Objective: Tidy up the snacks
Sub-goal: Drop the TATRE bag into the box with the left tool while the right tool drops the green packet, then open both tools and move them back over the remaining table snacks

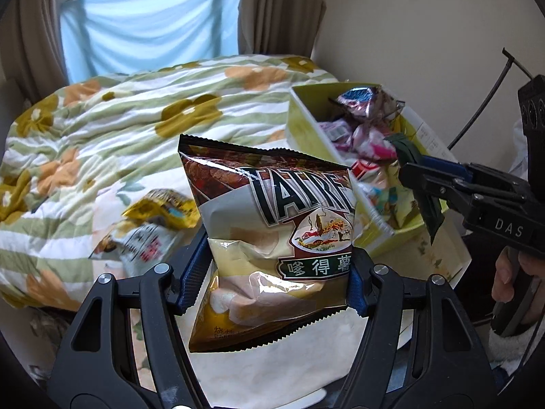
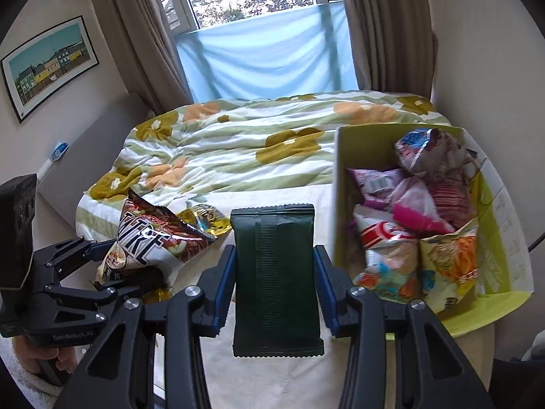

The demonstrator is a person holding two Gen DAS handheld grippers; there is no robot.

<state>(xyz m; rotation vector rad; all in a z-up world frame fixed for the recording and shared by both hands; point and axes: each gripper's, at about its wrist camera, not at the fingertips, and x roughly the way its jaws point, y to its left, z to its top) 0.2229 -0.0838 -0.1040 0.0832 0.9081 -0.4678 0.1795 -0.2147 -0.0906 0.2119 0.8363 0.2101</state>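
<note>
I note two snacks in hand. The brown chip bag [image 1: 272, 238] sits upright between my left gripper [image 1: 269, 283] jaws, which are clenched against both of its sides; it is lifted off the bed, in front of the camera. In the right wrist view the same bag [image 2: 153, 242] appears at the left, tilted, held by that gripper. The dark green packet [image 2: 276, 279] stands upright in my right gripper [image 2: 276, 293], the jaws pressed on its two long edges; it is held just left of the yellow-green box [image 2: 335, 187]. From the left wrist view the right gripper [image 1: 419, 184] hangs over the near part of that box [image 1: 299, 116], with the packet's edge showing below it. The box rests on the bed at the right and already holds several packets, pink, red-and-white and orange among them. Two loose snacks remain on the bed near the chip bag: a yellow packet [image 1: 167, 208] and a white packet [image 1: 139, 242], touching each other. The floral quilt [image 1: 102, 129] covers the bed beyond. A blue cloth [image 2: 269, 54] hangs beneath the window.
</note>
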